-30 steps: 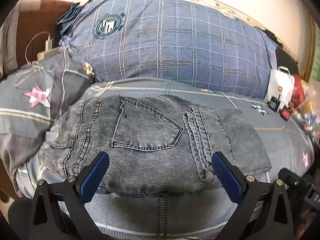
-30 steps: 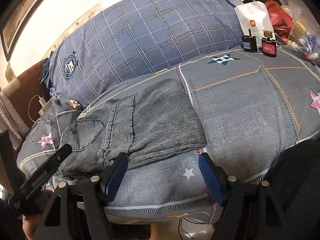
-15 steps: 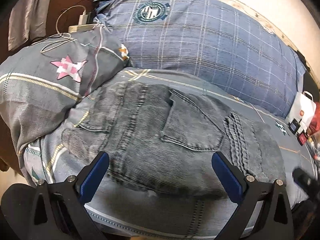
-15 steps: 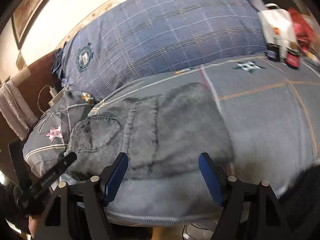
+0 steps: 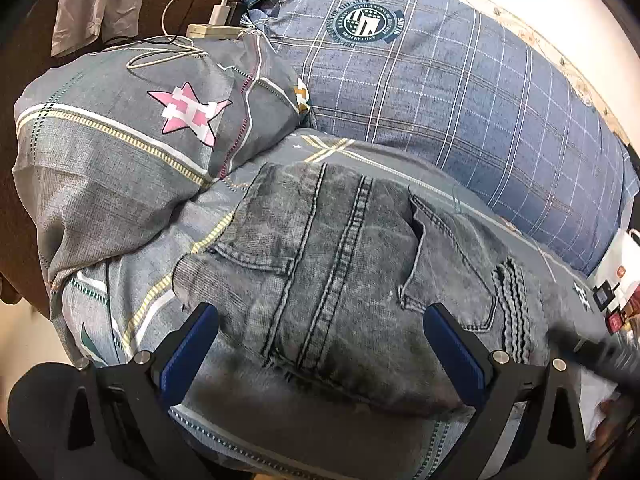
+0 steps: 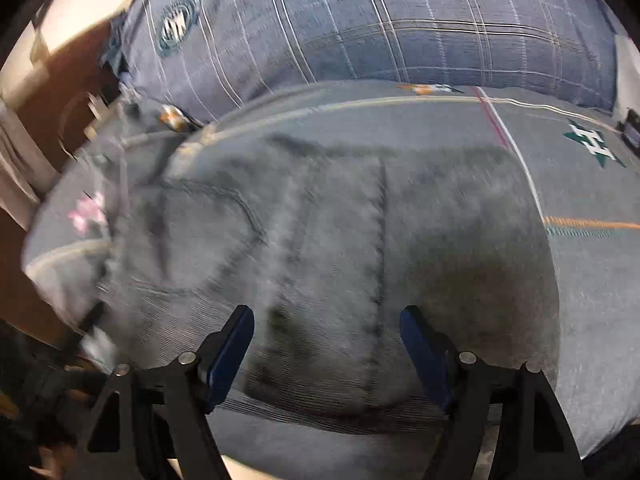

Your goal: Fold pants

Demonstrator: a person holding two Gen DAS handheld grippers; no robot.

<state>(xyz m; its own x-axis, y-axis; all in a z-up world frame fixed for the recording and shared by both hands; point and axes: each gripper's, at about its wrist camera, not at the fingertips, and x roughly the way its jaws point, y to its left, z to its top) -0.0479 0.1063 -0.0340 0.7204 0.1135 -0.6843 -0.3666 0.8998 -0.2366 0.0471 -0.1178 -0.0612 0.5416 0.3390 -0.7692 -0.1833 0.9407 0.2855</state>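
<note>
Patterned grey bed (image 5: 120, 208); blue plaid duvet (image 5: 460, 92) against pale wall (image 5: 540, 4).

Right wrist view motion-blurred: pants (image 6: 320, 264) stitching smeared (pocket outline barely readable); plaid pillow (image 6: 400, 20) cut off at top.

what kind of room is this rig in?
Most likely a bedroom. The folded jeans lie on a bed with a grey star-print cover, a big blue plaid pillow sits behind them, and a charger with its cable rests by the brown headboard.
</note>
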